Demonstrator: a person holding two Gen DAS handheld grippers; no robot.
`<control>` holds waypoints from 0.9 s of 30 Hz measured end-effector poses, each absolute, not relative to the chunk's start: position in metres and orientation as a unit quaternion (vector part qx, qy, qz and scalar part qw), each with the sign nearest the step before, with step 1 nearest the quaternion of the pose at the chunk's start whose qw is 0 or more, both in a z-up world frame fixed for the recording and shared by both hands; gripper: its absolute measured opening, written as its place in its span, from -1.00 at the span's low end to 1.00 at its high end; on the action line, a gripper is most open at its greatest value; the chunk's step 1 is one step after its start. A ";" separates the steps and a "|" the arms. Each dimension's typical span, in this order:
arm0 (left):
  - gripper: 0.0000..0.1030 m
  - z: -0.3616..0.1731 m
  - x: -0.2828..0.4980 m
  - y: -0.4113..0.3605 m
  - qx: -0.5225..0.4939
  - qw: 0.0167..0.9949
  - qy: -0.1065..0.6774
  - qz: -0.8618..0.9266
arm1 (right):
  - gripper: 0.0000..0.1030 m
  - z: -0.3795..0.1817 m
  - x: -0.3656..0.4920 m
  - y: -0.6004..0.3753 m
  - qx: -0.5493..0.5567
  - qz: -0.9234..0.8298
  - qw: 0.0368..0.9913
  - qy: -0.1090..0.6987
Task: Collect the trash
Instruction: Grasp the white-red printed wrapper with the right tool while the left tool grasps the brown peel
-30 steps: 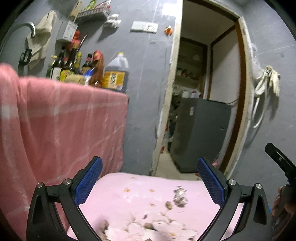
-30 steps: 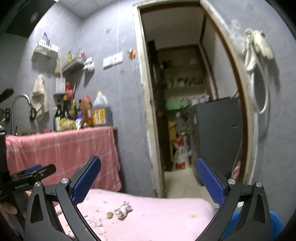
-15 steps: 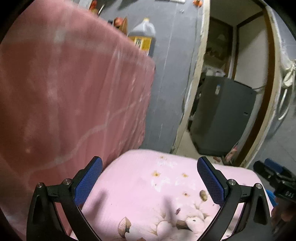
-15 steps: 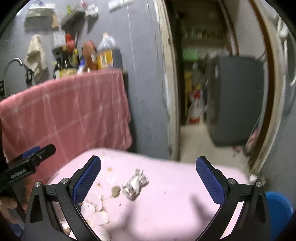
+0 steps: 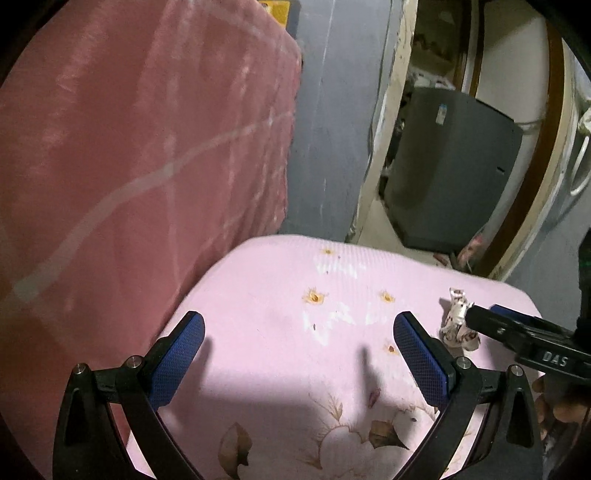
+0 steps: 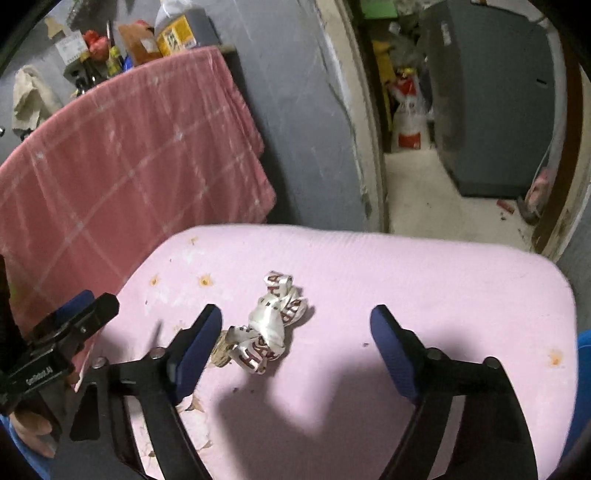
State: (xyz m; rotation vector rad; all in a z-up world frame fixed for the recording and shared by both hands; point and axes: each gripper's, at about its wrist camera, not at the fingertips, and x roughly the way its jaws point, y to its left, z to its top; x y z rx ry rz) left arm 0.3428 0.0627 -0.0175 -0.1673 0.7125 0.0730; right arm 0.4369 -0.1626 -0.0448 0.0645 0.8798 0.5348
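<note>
A crumpled white wrapper with red letters [image 6: 271, 321] lies on a pink floral cloth-covered table [image 6: 424, 266]; it also shows in the left wrist view [image 5: 458, 321]. A small brown scrap [image 6: 221, 352] lies beside it, by the left finger. My right gripper [image 6: 295, 345] is open, low over the table, with the wrapper just ahead between its fingers, nearer the left one. My left gripper [image 5: 297, 352] is open and empty over bare pink cloth [image 5: 280, 280], left of the wrapper. The right gripper's tip [image 5: 517, 332] shows at the left wrist view's right edge.
A pink checked cloth [image 6: 122, 155] hangs over a counter at left with bottles [image 6: 173, 29] on top. A grey wall [image 6: 306, 110] and a doorway lie beyond, with a dark grey cabinet [image 6: 495, 96] inside. Something blue [image 6: 583, 387] sits past the table's right edge.
Both grippers have tilted down and dropped toward the table. The right gripper has closed in on the wrapper, which now sits between its fingers. Both stay open.
</note>
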 end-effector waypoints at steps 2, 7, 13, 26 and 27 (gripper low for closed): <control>0.94 -0.020 0.345 0.061 -0.081 0.929 0.359 0.033 | 0.39 -0.049 0.441 -0.156 0.024 0.259 0.863 0.433; 0.94 -0.024 0.353 0.061 -0.081 0.923 0.374 0.030 | 0.08 -0.056 0.443 -0.149 0.016 0.281 0.844 0.457; 0.94 -0.026 0.353 0.053 -0.073 0.921 0.382 0.022 | -0.55 -0.057 0.441 -0.154 0.032 0.304 0.832 0.464; 0.94 -0.039 0.361 0.003 -0.026 0.906 0.421 -0.044 | -0.57 -0.046 0.423 -0.201 0.062 0.294 0.844 0.444; 0.94 -0.040 0.362 -0.001 -0.019 0.904 0.425 -0.048 | -0.57 -0.044 0.421 -0.205 0.062 0.292 0.846 0.442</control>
